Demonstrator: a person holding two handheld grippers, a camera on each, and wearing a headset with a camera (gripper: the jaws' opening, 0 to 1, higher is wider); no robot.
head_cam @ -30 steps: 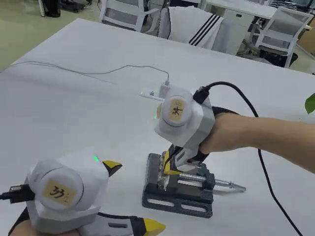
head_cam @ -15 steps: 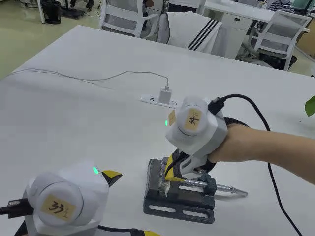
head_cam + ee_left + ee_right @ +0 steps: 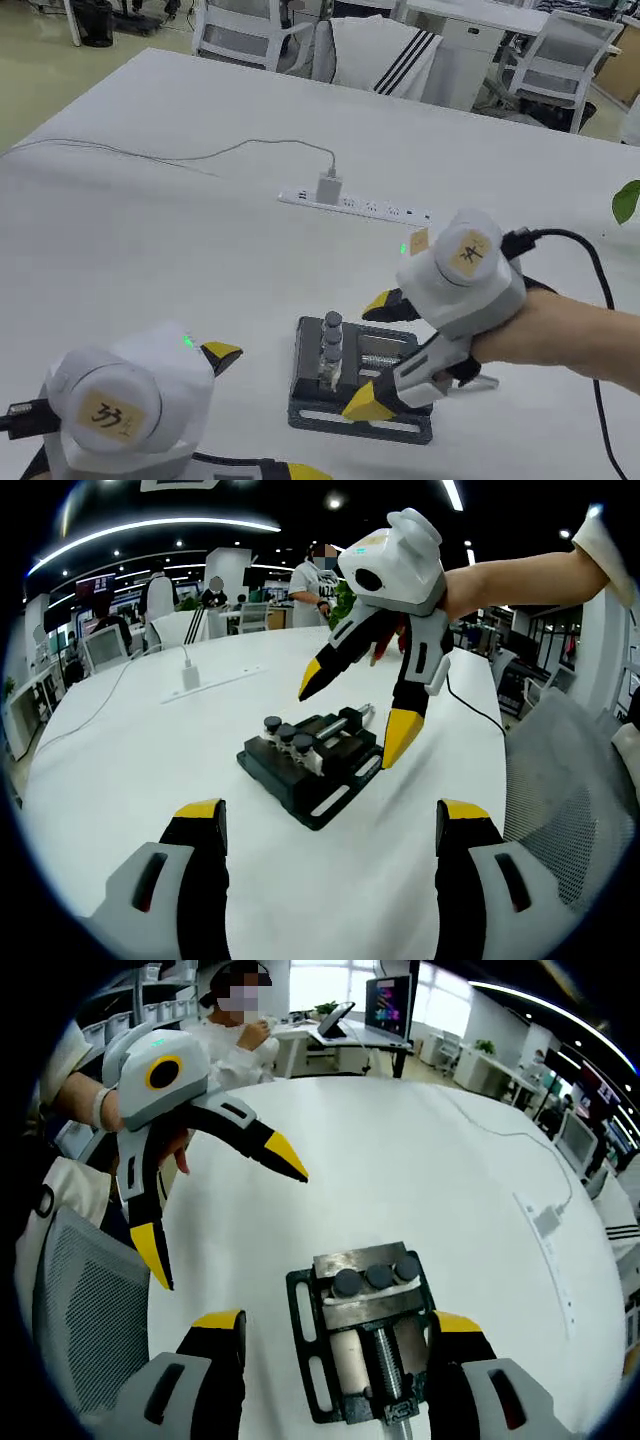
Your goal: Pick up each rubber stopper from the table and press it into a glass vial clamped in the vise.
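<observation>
The white counter [image 3: 150, 230] carries a dark vise [image 3: 318, 412]. The right gripper [image 3: 352, 718] hovers just above and to the right of the vise, jaws spread wide and holding nothing. The left gripper [image 3: 228, 1224] hangs well apart on the vise's other side, jaws likewise wide and empty. Three glass vials [image 3: 331, 345] stand upright in a row, clamped in the vise, each capped by a dark rubber stopper [image 3: 378, 1276]. The pressing step looks complete. The next move probably calls for checking that every stopper sits flush, then pushing down any proud one.
</observation>
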